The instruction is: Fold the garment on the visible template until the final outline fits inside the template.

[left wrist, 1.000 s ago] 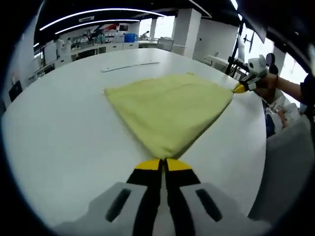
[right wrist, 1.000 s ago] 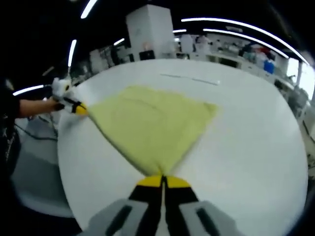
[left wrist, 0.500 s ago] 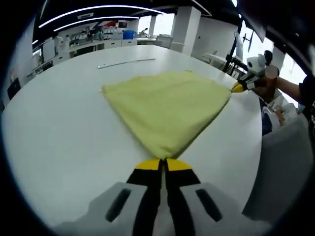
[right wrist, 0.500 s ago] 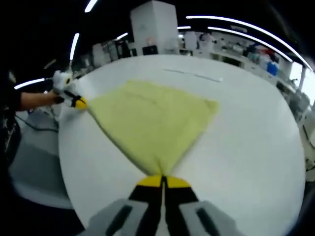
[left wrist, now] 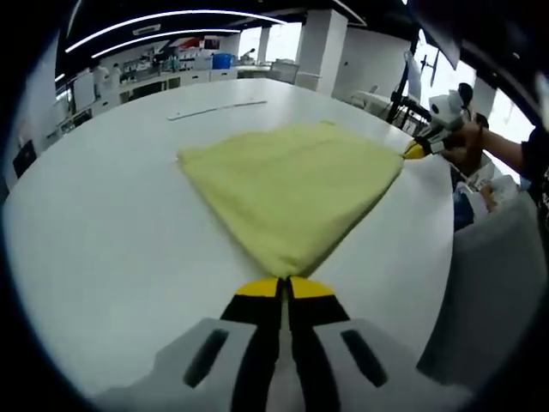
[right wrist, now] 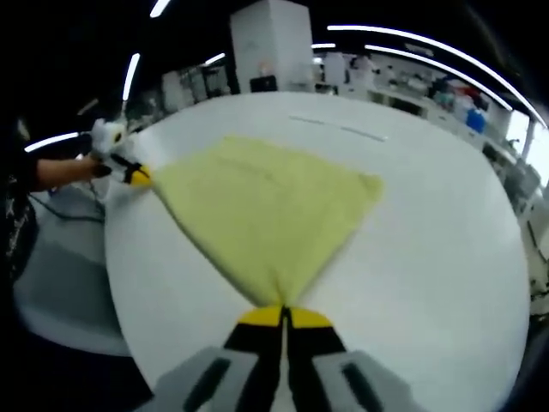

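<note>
Your left gripper [left wrist: 284, 290] is clenched on one corner of the yellow garment [left wrist: 292, 184], which fans out toward 12 o'clock across the white table [left wrist: 103, 223]. Your right gripper [right wrist: 284, 316] is clamped on the neighbouring corner. In the left gripper view it sits at 2 o'clock, so the edge stretched between your hands is the long axis to fold over. No template outline is discernible, and no containers are present.
</note>
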A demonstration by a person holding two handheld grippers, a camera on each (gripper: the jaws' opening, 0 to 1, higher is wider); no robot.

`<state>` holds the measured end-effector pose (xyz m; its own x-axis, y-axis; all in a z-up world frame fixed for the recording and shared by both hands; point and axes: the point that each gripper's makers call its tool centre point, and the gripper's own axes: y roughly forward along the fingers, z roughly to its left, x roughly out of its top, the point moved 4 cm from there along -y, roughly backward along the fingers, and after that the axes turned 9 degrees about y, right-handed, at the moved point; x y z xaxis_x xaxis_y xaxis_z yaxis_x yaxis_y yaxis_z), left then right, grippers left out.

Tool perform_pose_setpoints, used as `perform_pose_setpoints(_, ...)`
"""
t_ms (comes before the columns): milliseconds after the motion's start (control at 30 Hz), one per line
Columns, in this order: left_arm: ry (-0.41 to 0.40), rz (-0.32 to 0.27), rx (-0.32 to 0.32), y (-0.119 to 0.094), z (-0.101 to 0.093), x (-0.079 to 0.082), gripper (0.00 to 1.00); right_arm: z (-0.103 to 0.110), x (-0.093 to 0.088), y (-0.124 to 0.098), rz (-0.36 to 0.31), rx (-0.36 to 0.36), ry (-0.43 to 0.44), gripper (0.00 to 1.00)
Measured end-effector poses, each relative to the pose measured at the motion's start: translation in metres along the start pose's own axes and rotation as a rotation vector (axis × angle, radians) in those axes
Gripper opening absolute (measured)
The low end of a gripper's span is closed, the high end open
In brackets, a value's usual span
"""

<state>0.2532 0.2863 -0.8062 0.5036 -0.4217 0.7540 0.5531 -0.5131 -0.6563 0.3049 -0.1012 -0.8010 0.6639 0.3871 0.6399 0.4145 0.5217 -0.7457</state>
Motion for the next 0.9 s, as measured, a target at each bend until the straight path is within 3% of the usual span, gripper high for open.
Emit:
perform_pose_setpoints(333,-0.028,-0.002,0.002,-0.001,0.001,-0.003,0.04,0.001,0.002,-0.001,-0.024,-0.023,0.031,0.0)
perform_pose_setpoints(500,-0.041,0.002,0.033,-0.004,0.004,-0.003,0.15,0.001,0.003,-0.002,-0.041,-0.026,0.07,0.02)
perform_pose_setpoints(700,-0.067,-0.001,0.07,-0.011,0.008,0.001,0.38,0.0,0.007,-0.007,-0.065,-0.044,0.124,0.37)
perform_pose_setpoints(900,-0.097,-0.021,0.107,-0.02,0.007,0.007,0.66,0.014,0.015,-0.018,-0.107,-0.03,0.166,0.63)
